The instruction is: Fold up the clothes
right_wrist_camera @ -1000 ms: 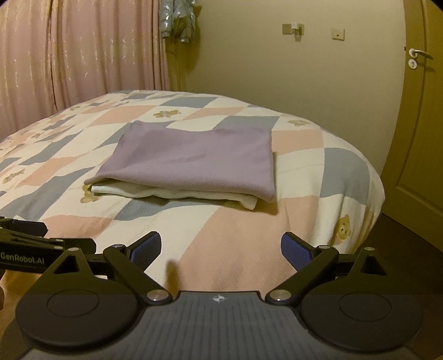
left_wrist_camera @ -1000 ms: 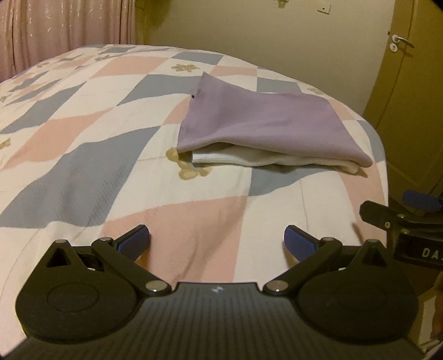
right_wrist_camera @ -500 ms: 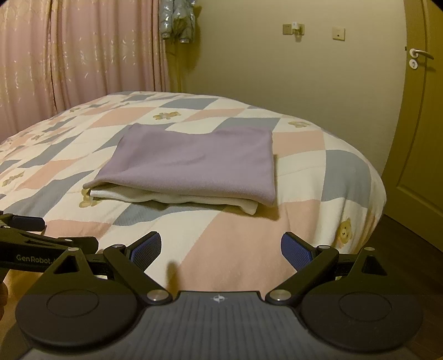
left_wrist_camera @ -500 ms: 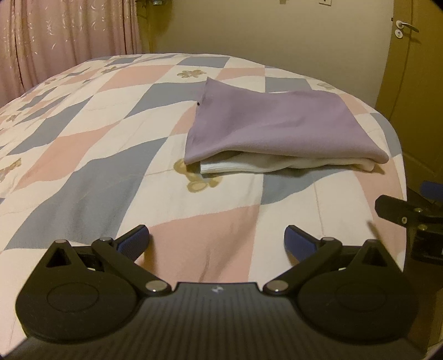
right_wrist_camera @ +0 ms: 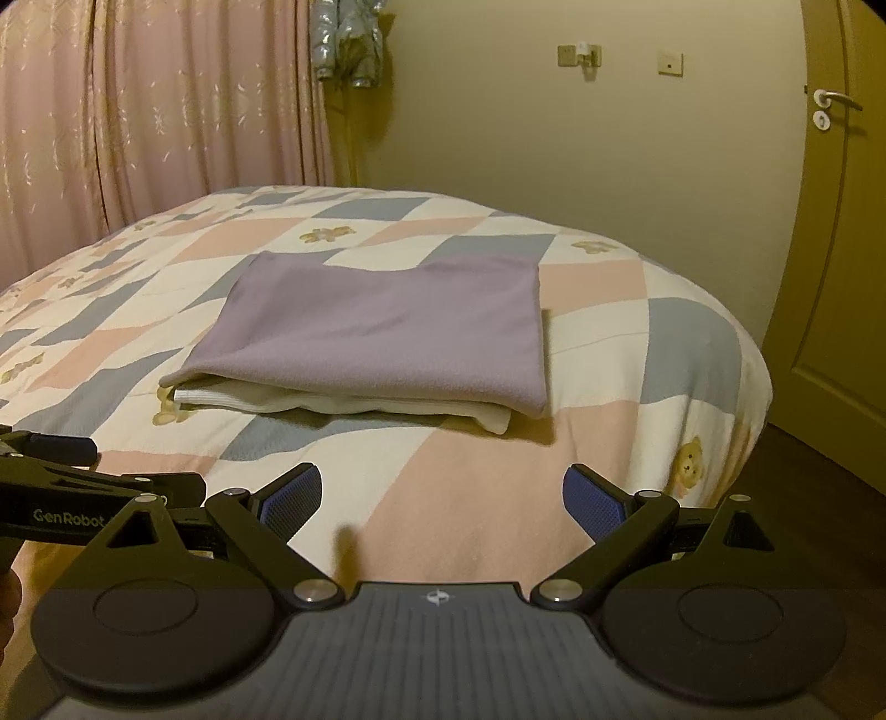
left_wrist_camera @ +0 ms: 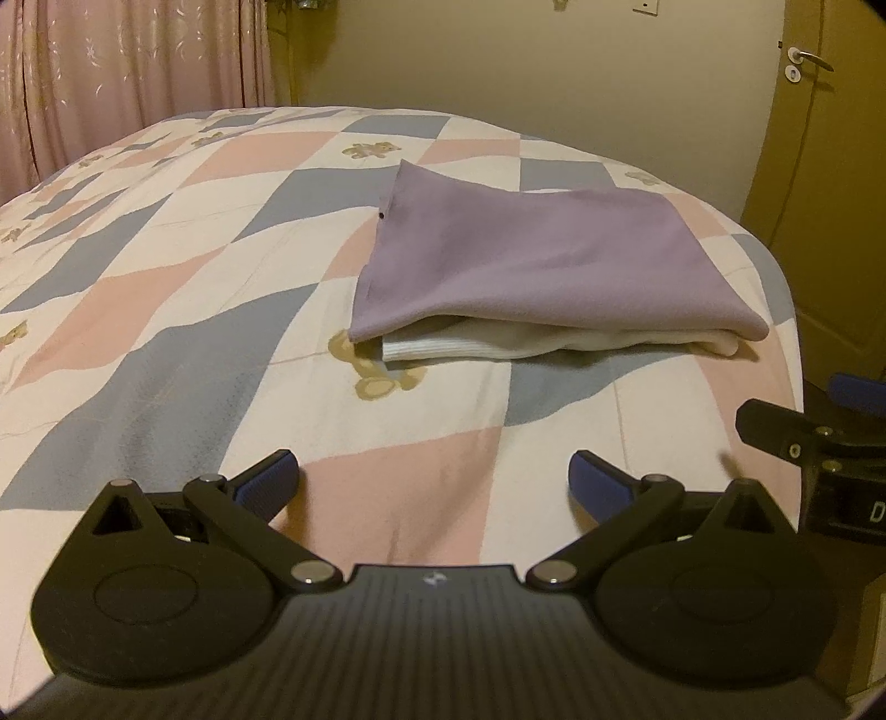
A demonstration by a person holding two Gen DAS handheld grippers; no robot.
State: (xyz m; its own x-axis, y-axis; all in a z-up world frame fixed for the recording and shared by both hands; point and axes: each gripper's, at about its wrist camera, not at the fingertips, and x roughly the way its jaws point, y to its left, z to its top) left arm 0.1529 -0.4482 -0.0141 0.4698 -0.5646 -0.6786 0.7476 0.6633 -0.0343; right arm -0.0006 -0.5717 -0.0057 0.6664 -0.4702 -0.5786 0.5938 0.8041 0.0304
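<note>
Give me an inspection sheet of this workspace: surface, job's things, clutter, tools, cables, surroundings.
Surface: bed with a pink, grey and cream checked quilt, teddy-bear prints.
Job's things: folded lilac garment lying on a folded white garment, one stack near the bed's door-side end.
Clutter: nothing seen on the quilt.
Tools: left tool open, empty, short of the stack; right tool open, empty, likewise apart from it.
Cables: nothing seen.
Surroundings: pink curtain, beige wall with switch plates, olive wooden door with a metal handle, a silvery item hanging by the curtain.
</note>
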